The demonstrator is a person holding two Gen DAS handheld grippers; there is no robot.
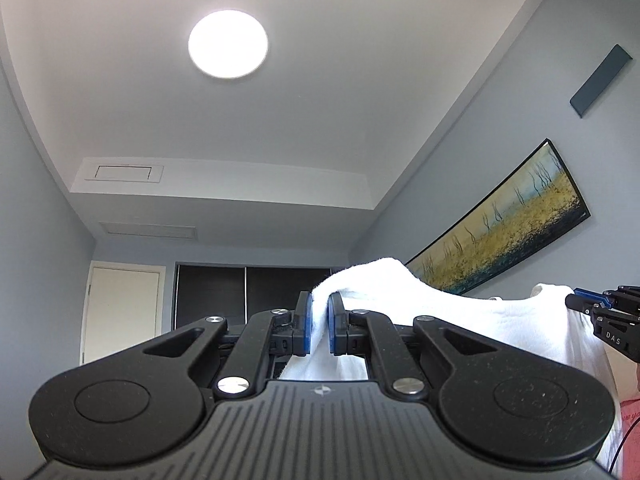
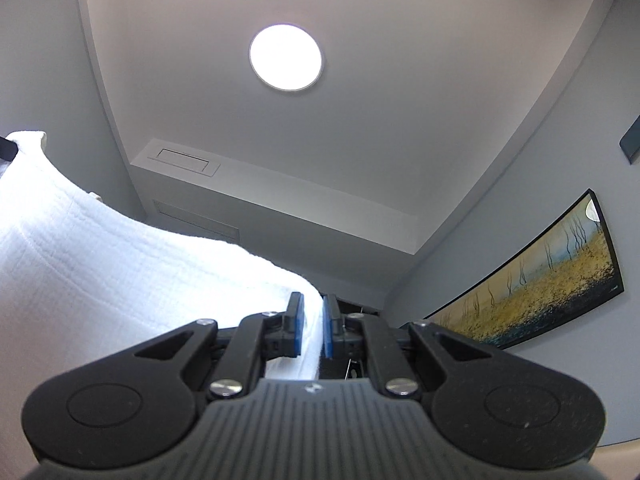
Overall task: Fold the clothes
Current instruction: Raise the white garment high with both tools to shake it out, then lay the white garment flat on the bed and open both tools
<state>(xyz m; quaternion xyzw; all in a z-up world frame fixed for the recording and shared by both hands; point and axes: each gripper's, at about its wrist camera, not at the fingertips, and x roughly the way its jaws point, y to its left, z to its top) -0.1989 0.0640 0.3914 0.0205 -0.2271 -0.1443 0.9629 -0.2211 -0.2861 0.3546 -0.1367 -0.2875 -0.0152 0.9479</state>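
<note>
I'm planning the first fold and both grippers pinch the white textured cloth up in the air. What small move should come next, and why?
Probably draw the two grippers slightly apart. The left gripper and the right gripper are each shut on an edge of the white textured cloth, which sags in a curve between them; taking up that slack should flatten it before laying it down to fold.

ceiling light [image 1: 228, 43] lit | landscape painting [image 1: 504, 224] on grey wall | white door [image 1: 122, 312]

Right tool [image 2: 313, 326] pinching white cloth [image 2: 120, 264], ceiling light [image 2: 285, 57], landscape painting [image 2: 540, 280]
</note>
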